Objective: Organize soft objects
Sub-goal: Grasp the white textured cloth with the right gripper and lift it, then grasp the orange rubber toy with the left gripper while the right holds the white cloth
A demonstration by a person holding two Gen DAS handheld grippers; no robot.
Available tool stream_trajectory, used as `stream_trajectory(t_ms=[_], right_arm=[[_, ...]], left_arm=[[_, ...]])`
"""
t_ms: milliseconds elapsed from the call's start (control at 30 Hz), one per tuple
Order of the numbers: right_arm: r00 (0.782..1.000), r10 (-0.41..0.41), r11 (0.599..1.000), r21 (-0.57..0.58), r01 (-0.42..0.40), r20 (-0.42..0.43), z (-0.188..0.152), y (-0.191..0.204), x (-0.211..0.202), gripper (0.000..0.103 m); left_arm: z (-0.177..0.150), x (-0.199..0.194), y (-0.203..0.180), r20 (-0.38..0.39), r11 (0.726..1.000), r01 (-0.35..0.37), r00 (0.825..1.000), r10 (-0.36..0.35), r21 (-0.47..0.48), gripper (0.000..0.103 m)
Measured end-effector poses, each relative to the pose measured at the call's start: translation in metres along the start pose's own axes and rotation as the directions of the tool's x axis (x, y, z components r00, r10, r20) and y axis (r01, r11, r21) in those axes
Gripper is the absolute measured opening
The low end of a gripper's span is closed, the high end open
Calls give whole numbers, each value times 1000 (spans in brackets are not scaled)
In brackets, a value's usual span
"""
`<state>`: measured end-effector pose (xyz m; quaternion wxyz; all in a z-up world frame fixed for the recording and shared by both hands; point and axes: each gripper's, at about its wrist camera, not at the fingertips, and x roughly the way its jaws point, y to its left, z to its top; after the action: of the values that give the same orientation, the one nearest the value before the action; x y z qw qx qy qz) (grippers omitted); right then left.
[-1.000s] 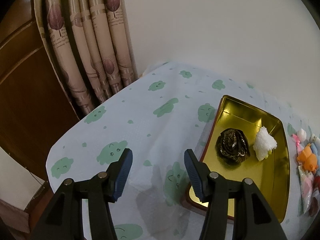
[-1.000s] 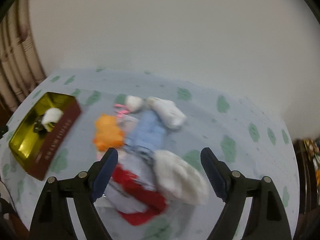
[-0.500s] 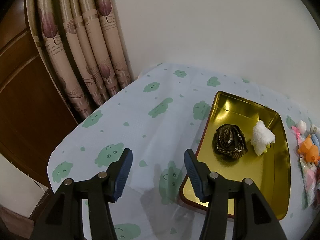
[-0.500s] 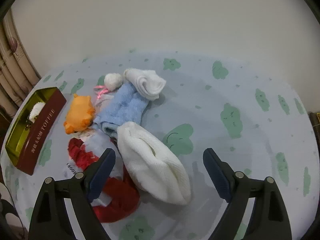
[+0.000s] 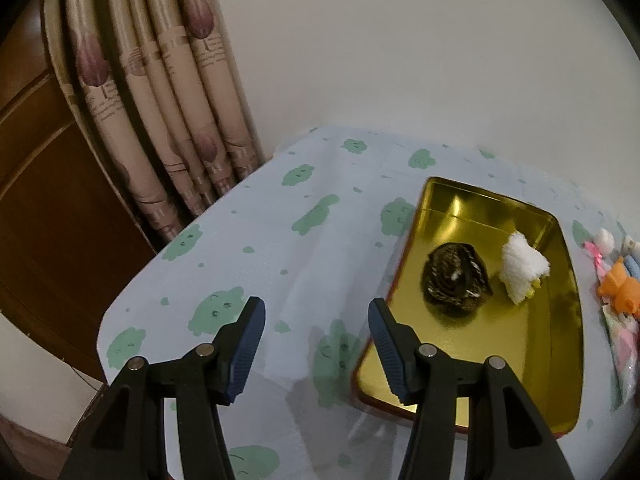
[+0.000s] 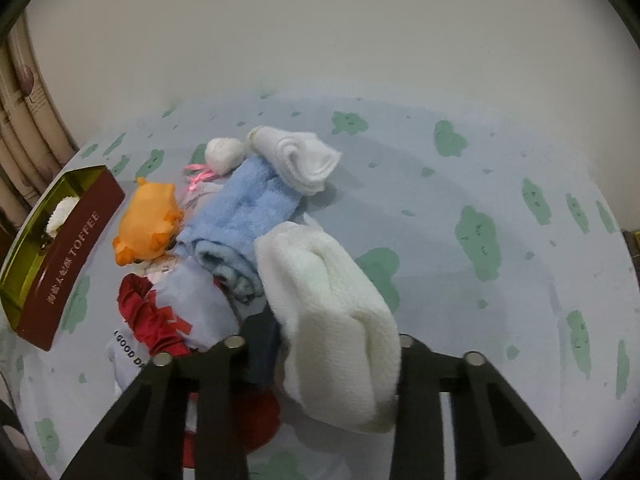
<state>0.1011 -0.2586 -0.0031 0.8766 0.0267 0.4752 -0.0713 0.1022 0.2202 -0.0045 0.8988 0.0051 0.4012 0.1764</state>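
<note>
Grip status first: your right gripper (image 6: 332, 344) straddles the white towel (image 6: 328, 312), one finger on each flank of the roll. The left finger's pad is visible at the roll's left side; the right fingertip is hidden behind the fabric, so you cannot tell whether the jaws have actually closed on it. Judged from the task, this is the pick step, and the towel is taken from the near end because that end lies clear of the pile.

Towel orientation: its long axis runs from your gripper away and to the left, toward the pile. The far end touches the blue cloth (image 6: 244, 216). The fold seam faces up.

Pile, taking the towel as landmark: just left of it lie a pale bag (image 6: 192, 304) and a red cloth (image 6: 148, 312), partly under the bag. Beyond the towel's far end lies the blue cloth, with an orange plush (image 6: 148, 224) at its left. Farther still, a smaller folded white cloth (image 6: 300, 156) and a white ball (image 6: 224, 152) rest at the blue cloth's far tip.

Tin (image 6: 68, 248): well left of the towel, with its long side toward the pile. In the left view it holds a dark coil (image 5: 458, 278) and a small white roll (image 5: 520, 266), side by side at the far half; the near half is bare, presumably the drop zone.

Your left gripper (image 5: 316, 344) hangs open and empty over the tablecloth (image 5: 280, 240), just left of the tin's near corner. Likely it waits there to steady the tin.
</note>
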Motion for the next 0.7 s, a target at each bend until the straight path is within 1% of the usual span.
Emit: stream_trajectory(t_ms=[67, 100, 200, 267, 333, 433, 500, 567, 600, 633, 700], right_arm=[[999, -24, 1000, 13, 24, 30, 1, -7, -6, 25], [999, -33, 999, 22, 32, 42, 1, -11, -8, 25], [993, -88, 995, 45, 84, 80, 1, -25, -17, 24], [986, -128, 991, 49, 124, 102, -1, -33, -22, 23], [982, -149, 988, 52, 143, 116, -4, -40, -23, 23], [974, -187, 981, 76, 178, 132, -11, -51, -24, 23], [970, -204, 977, 89, 193, 134, -16, -57, -21, 23], [972, -198, 978, 92, 187, 129, -20, -59, -15, 23], [972, -196, 978, 96, 185, 127, -22, -59, -13, 23], [973, -191, 979, 96, 180, 126, -22, -59, -11, 22], [971, -192, 980, 87, 181, 141, -24, -58, -11, 22]], left_arm=[[0, -3, -6, -4, 1000, -3, 1000, 3, 15, 55], [0, -5, -10, -6, 1000, 11, 1000, -11, 19, 55], [1, -15, -25, -20, 996, 79, 997, -78, 33, 55], [3, -24, -40, -27, 989, 135, 991, -134, 55, 55], [7, -32, -59, -32, 982, 170, 985, -168, 82, 55], [14, -45, -90, -46, 963, 241, 970, -237, 119, 55], [20, -50, -110, -75, 946, 300, 953, -292, 123, 55], [26, -50, -131, -129, 924, 369, 926, -355, 104, 55], [30, -50, -143, -162, 907, 413, 904, -397, 83, 55], [33, -48, -152, -184, 899, 433, 891, -416, 68, 55], [38, -47, -170, -216, 891, 452, 875, -433, 45, 55]])
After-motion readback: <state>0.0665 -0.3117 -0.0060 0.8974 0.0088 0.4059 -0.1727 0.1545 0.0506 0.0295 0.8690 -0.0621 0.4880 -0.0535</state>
